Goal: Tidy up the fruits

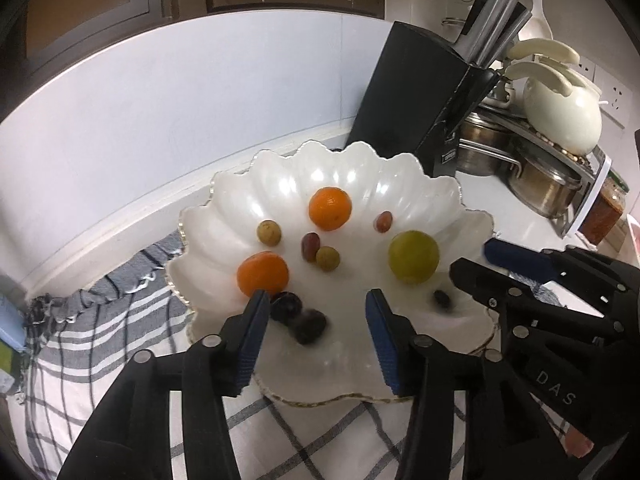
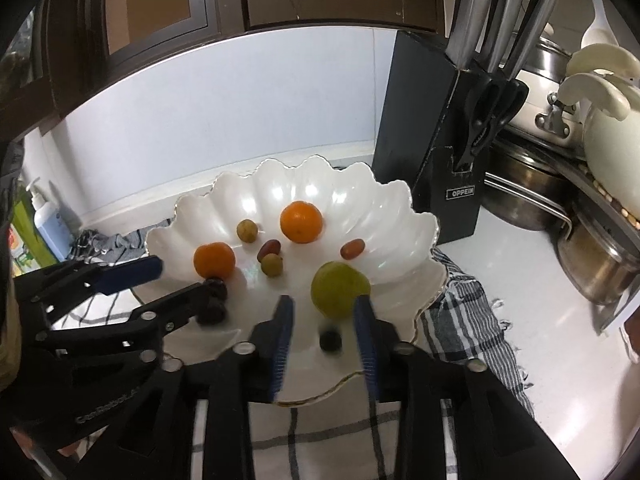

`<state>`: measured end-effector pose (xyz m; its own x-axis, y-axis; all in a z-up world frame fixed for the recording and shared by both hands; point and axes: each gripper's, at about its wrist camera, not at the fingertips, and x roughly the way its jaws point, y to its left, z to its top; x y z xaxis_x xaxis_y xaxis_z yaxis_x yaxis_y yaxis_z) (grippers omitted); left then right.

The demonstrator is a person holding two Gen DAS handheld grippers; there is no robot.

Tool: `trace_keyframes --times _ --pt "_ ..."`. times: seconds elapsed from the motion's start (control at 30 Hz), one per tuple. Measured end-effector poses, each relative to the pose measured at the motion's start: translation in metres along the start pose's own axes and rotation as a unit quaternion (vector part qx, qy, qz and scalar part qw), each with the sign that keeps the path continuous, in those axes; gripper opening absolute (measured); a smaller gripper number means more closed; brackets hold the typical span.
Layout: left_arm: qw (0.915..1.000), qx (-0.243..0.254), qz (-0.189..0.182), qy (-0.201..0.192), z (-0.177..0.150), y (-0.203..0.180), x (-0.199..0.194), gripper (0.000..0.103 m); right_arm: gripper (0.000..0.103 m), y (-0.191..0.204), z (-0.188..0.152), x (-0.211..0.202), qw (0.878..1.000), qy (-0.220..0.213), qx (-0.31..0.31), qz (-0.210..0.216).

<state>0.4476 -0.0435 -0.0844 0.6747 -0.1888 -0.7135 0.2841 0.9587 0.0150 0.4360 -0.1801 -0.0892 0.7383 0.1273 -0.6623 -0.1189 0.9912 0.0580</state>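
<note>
On the black knife block [image 2: 432,152], a label reads "OPPEIN". White scalloped bowl [image 2: 240,188] contains two oranges [image 2: 301,222], one green fruit [image 2: 340,288]. Left gripper [image 1: 318,322] and right gripper [image 2: 324,322]: jaws released above dark grapes [image 1: 298,316], holding nothing.

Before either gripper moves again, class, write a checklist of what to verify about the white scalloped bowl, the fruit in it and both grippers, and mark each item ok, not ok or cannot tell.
1. Left gripper empty, jaws apart: ok.
2. Right gripper empty, jaws apart: ok; small dark grape lies loose between its fingers.
3. Two dark grapes inside the white scalloped bowl: ok.
4. Large green round fruit clear of the right gripper's fingers: cannot tell; one finger overlaps it.
5. Two oranges settled in the bowl: ok.
6. Bowl steady on the checked cloth: cannot tell.
</note>
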Motion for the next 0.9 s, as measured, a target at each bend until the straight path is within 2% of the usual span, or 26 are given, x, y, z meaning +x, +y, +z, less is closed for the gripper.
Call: trace_keyframes --times 0.07,0.2,0.33,0.4,0.6,0.73,0.9 --pt "0.9999 -0.002 0.009 -0.004 -0.002 0.002 -0.005 0.056 0.037 -0.001 -0.001 -0.003 1.0 -0.001 0.0 0.0" --pt "0.9992 -0.015 0.035 -0.012 -0.008 0.008 -0.02 0.064 0.053 -0.002 -0.006 -0.015 1.0 -0.01 0.006 -0.005" --pt "0.9972 -0.029 0.064 -0.026 -0.019 0.013 -0.044 0.074 0.059 0.005 -0.012 -0.039 0.999 -0.033 -0.003 -0.015" --pt "0.9962 -0.033 0.072 -0.037 -0.026 0.013 -0.058 0.079 0.066 0.009 -0.015 -0.05 0.999 -0.045 -0.008 -0.023" --pt "0.9933 -0.039 0.084 -0.069 -0.04 0.014 -0.102 0.09 0.078 0.026 -0.024 -0.096 0.996 -0.082 -0.014 -0.034" --pt "0.9896 -0.041 0.095 -0.1 -0.05 0.015 -0.137 0.097 0.079 0.036 -0.034 -0.13 0.993 -0.103 -0.007 -0.05" --pt "0.9872 -0.034 0.092 -0.126 -0.064 0.016 -0.179 0.102 0.083 0.048 -0.048 -0.163 0.991 -0.112 0.002 -0.068"
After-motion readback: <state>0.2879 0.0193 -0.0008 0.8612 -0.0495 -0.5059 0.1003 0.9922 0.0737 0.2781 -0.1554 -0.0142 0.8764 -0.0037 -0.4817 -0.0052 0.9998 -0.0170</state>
